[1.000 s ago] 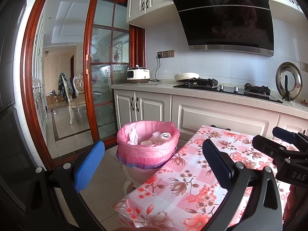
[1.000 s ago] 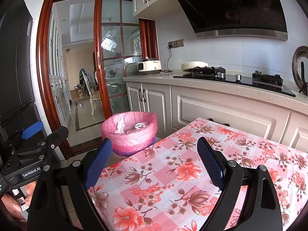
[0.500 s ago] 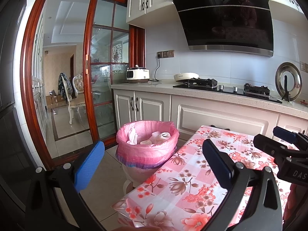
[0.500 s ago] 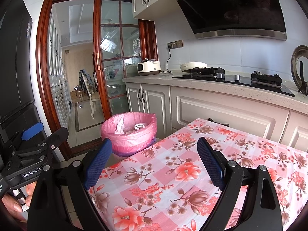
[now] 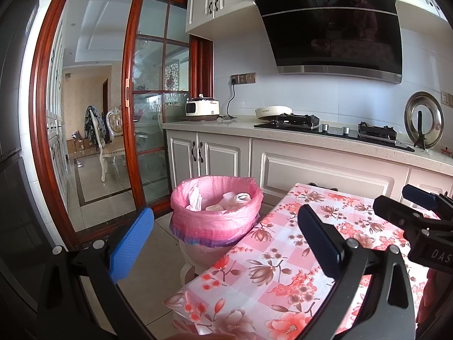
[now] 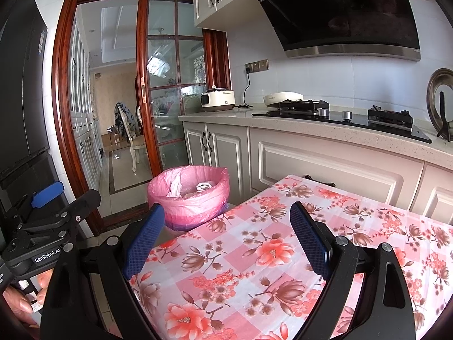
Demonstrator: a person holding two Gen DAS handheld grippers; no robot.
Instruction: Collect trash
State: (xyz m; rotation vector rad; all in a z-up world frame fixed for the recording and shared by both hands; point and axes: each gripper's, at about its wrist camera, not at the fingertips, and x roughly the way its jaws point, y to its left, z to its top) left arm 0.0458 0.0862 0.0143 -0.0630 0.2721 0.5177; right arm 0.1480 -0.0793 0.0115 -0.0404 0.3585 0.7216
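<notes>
A bin with a pink liner point(image 5: 215, 212) stands on the floor off the table's far left corner and holds white crumpled trash point(image 5: 226, 199). It also shows in the right wrist view point(image 6: 189, 195). My left gripper point(image 5: 223, 238) is open and empty, held above the table's left end, short of the bin. My right gripper point(image 6: 226, 243) is open and empty above the floral tablecloth point(image 6: 283, 255). No loose trash shows on the tablecloth.
White kitchen cabinets and a counter point(image 5: 311, 144) run along the far side with a rice cooker point(image 5: 202, 109) and a gas hob point(image 5: 334, 130). A wooden sliding glass door point(image 5: 153, 113) stands open at left. A dark fridge point(image 6: 19, 85) is at far left.
Both grippers have barely shifted; the view is almost the same. Both stay open and empty.
</notes>
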